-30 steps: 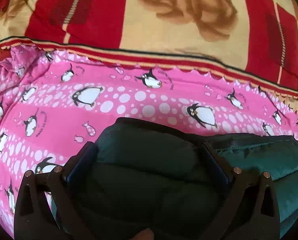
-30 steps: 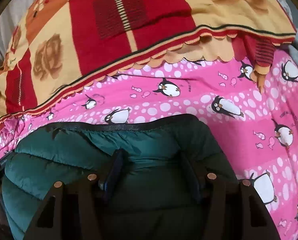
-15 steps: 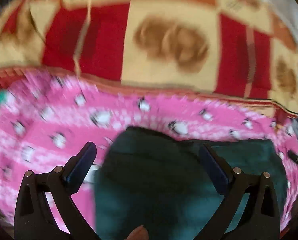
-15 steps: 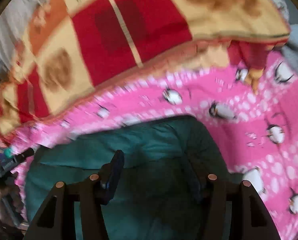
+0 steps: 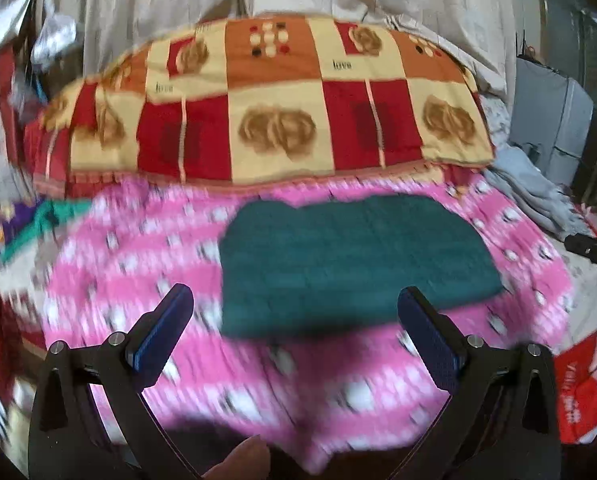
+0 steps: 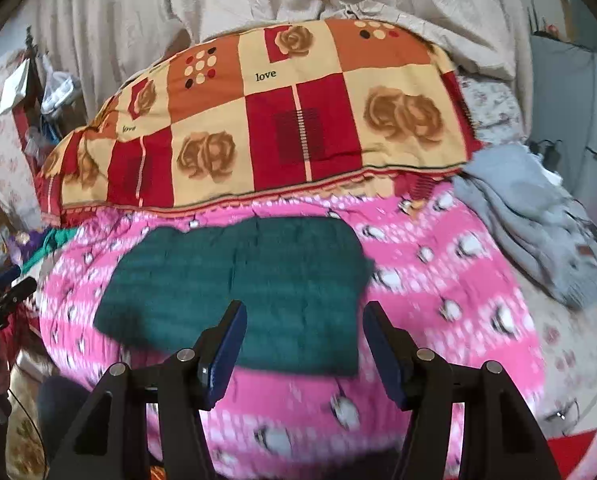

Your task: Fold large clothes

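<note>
Left wrist view first: the dark green quilted jacket (image 5: 350,264) is seen lying folded into a flat, roughly rectangular bundle on the pink penguin bedspread (image 5: 298,384), in the middle of the bed, with the red and cream patchwork blanket (image 5: 274,112) piled just beyond its far edge. The left claw (image 5: 294,332) is spread wide and empty, held above the near side of the bed, clear of the jacket. Same story from the right wrist: the right claw (image 6: 302,348) is parted, nothing pinched, hovering near the bundle's near edge. A grey garment (image 6: 526,216) is heaped at the far right.

Handling-wise, the jacket looks puffy and soft, so it's probably light but springy, and the shell is likely a bit slick, meaning the layers could slide or puff back open. A grip is best taken on the near corners, pinched through all layers at once. The fold looks pretty much done, though blur hides detail.
</note>
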`<state>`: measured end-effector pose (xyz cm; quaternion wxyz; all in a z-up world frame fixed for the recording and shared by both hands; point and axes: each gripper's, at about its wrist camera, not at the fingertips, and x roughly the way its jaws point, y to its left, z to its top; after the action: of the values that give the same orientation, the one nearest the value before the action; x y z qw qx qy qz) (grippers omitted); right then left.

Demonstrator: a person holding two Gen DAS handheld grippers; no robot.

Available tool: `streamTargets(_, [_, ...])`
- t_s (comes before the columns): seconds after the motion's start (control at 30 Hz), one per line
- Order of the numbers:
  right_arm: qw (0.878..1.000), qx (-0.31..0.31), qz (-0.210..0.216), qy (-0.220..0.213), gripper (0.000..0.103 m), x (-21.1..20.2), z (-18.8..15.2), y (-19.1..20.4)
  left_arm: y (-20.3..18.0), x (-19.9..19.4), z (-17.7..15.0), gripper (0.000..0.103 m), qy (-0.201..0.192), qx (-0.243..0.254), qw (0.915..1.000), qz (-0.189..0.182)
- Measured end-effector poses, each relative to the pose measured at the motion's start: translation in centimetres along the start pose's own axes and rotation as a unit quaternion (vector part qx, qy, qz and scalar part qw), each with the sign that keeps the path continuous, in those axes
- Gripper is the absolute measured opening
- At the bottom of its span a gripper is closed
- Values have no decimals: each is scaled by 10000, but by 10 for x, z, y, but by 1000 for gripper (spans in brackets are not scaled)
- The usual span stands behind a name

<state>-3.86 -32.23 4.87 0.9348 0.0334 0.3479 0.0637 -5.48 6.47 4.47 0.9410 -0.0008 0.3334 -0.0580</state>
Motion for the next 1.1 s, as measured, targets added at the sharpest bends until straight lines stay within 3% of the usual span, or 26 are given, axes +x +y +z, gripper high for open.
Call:
streamTargets(0.13, [9998,-89,-150,56,58,-29,-43,1,-11,-4,-35,103,422,-276,9983,-287])
streamTargets(0.2, [9991,-272,-303,72,58,-41,-60,6,-9,-3,-46,103,649,-647,9950,-388])
streamTargets(0.3, [9977,-518,-430,30,58,-56,-78,14,-13,-9,-62,103,763,-976,9903,-636])
streamTargets(0.5, [9969,-694,-367,-24,58,-74,-99,31,-50,-24,-74,103,796,-483,9957,-13])
streamTargets(1.1, [9976,-604,-318,-89,58,-85,-101,33,-69,-34,-72,103,567,-229,9981,13])
